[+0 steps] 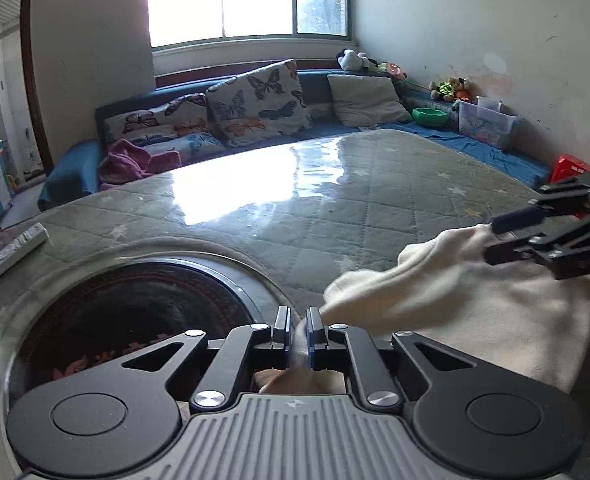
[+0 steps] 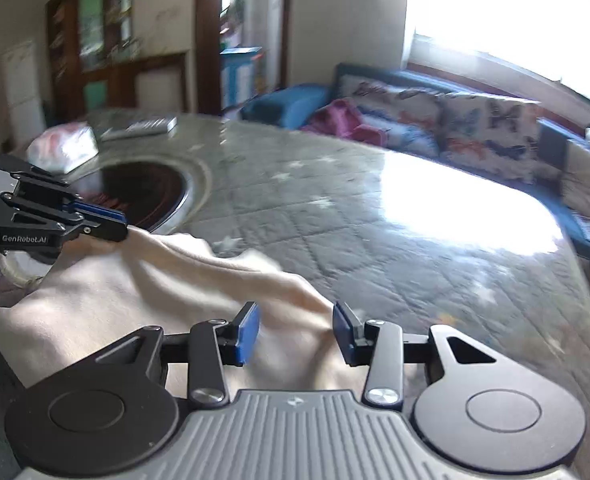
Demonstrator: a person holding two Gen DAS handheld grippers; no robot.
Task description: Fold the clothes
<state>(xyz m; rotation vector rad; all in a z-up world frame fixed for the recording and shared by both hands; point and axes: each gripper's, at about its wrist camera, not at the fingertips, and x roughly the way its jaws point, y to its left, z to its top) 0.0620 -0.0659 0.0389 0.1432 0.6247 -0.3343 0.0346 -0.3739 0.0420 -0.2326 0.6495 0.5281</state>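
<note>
A cream garment [image 1: 475, 304] lies bunched on the quilted table at the near right; it also shows in the right wrist view [image 2: 167, 288]. My left gripper [image 1: 298, 330] is shut on an edge of the cream garment, cloth pinched between its blue pads. It shows from the side in the right wrist view [image 2: 119, 230], holding the cloth's far corner. My right gripper [image 2: 296, 330] is open, its jaws wide apart over the garment's near edge. It shows at the right of the left wrist view [image 1: 491, 236], above the cloth.
The table [image 1: 335, 208] has a glossy quilted cover and a round dark inset cooktop [image 1: 135, 312] at the near left. A remote [image 1: 19, 246] and a plastic bag [image 2: 63, 148] lie at its left end. A blue sofa [image 1: 255, 108] with cushions runs behind.
</note>
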